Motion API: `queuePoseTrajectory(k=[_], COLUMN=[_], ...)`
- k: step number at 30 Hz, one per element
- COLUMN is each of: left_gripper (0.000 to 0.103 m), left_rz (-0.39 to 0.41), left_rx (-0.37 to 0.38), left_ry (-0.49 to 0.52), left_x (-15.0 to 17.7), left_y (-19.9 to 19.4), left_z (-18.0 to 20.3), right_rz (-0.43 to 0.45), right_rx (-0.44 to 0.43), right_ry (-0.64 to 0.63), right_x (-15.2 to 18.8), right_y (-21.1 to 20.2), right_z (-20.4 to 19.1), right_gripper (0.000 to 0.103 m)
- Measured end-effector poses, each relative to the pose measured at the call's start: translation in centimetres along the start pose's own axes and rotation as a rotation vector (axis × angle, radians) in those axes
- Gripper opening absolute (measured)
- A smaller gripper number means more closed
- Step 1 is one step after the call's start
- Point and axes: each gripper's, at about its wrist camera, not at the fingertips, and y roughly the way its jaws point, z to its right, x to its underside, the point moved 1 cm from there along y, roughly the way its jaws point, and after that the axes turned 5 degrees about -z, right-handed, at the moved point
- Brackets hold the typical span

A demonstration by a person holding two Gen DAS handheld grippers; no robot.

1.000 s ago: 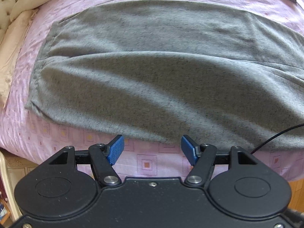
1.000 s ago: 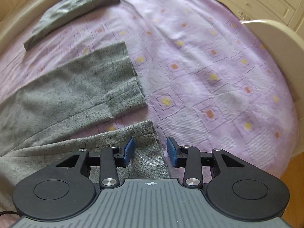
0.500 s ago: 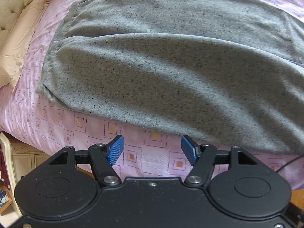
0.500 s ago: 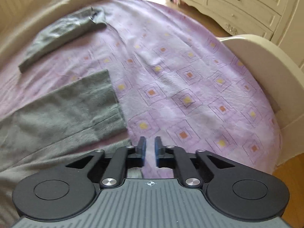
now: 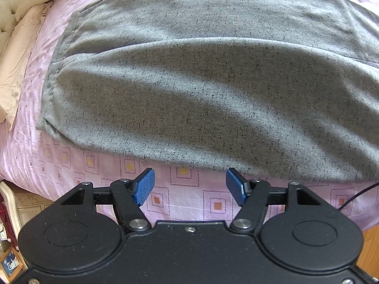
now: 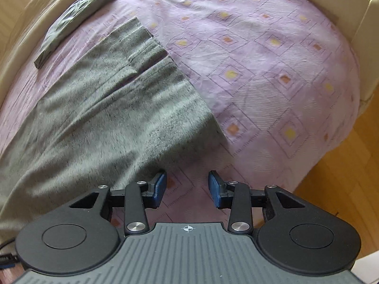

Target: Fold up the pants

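Observation:
Grey speckled pants (image 5: 201,90) lie flat on a pink patterned bed sheet (image 5: 184,196). In the left wrist view the waist end fills the frame, one leg folded over the other. My left gripper (image 5: 190,187) is open and empty, just short of the pants' near edge. In the right wrist view the leg cuffs (image 6: 151,71) lie one over the other, the near leg (image 6: 123,123) spread wide. My right gripper (image 6: 187,189) is open and empty over the sheet, just off the near cuff's corner.
A folded dark grey garment (image 6: 71,21) lies at the far left of the bed. A cream footboard (image 6: 364,23) curves round the bed's right side, with wood floor (image 6: 343,177) beyond. Cream pillows (image 5: 21,35) sit at the left. A black cable (image 5: 360,194) runs at right.
My right gripper shut on the near leg cuff, carried it toward the other leg and has opened, leaving the cuff beside the far one. My left gripper moved closer over the waist end.

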Motion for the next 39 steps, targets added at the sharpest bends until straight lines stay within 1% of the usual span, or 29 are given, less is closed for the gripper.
queuePoseTrajectory(k=[5, 6, 7, 8, 9, 11, 17, 19, 21, 24, 28, 33, 35, 37, 39], left_gripper=[0.07, 0.07, 0.07, 0.07, 0.07, 0.07, 0.07, 0.07, 0.07, 0.071, 0.071, 0.073, 0.083, 0.084, 0.089], left_rz=[0.003, 0.001, -0.001, -0.003, -0.002, 0.001, 0.014, 0.012, 0.017, 0.016, -0.002, -0.038, -0.029, -0.031, -0.031], left_rx=[-0.001, -0.001, -0.001, 0.002, 0.007, 0.011, 0.019, 0.007, -0.012, -0.05, -0.062, -0.001, 0.027, 0.057, 0.082], left_ry=[-0.037, -0.046, -0.057, -0.068, -0.081, -0.12, -0.299, -0.356, -0.389, -0.407, -0.429, -0.458, -0.464, -0.453, -0.434], left_x=[0.3, 0.4, 0.4, 0.5, 0.5, 0.6, 0.6, 0.5, 0.3, -0.4, -1.3, -1.8, -1.9, -2.1, -2.3], left_y=[0.1, 0.3, 0.4, 0.6, 0.8, 1.1, 2.1, 2.5, 3.0, 3.9, 6.0, 8.6, 9.1, 9.6, 10.0], left_z=[-0.8, -1.0, -1.2, -1.4, -1.7, -2.6, -7.5, -9.7, -11.7, -14.4, -17.2, -18.8, -18.9, -18.6, -18.3], right_rz=[-0.004, -0.015, -0.028, -0.029, -0.022, 0.001, 0.013, 0.01, 0.007, 0.013, 0.035, 0.064, 0.072, 0.08, 0.088], right_rx=[-0.023, -0.024, -0.018, -0.015, -0.013, -0.011, 0.03, 0.048, 0.069, 0.099, 0.124, 0.168, 0.181, 0.192, 0.205], right_ry=[0.038, 0.032, 0.018, 0.008, -0.001, -0.023, -0.058, -0.067, -0.077, -0.085, -0.07, -0.044, -0.019, 0.0, 0.006], right_x=[-2.0, -2.3, -2.5, -2.5, -2.5, -2.5, -2.3, -2.1, -1.9, -1.7, -1.5, -1.3, -1.3, -1.2, -1.1], right_y=[1.1, 1.2, 1.2, 1.1, 0.9, 0.2, -0.5, -0.3, -0.1, 0.1, -0.1, -0.5, -0.6, -0.7, -0.8], right_z=[-0.9, -1.1, -1.4, -1.5, -1.7, -2.1, -2.3, -2.5, -2.9, -3.5, -4.3, -5.3, -5.7, -6.2, -6.8], right_gripper=[0.037, 0.03, 0.026, 0.015, 0.011, 0.01, 0.008, 0.008, 0.008, 0.008, 0.008, 0.008, 0.008, 0.008, 0.008])
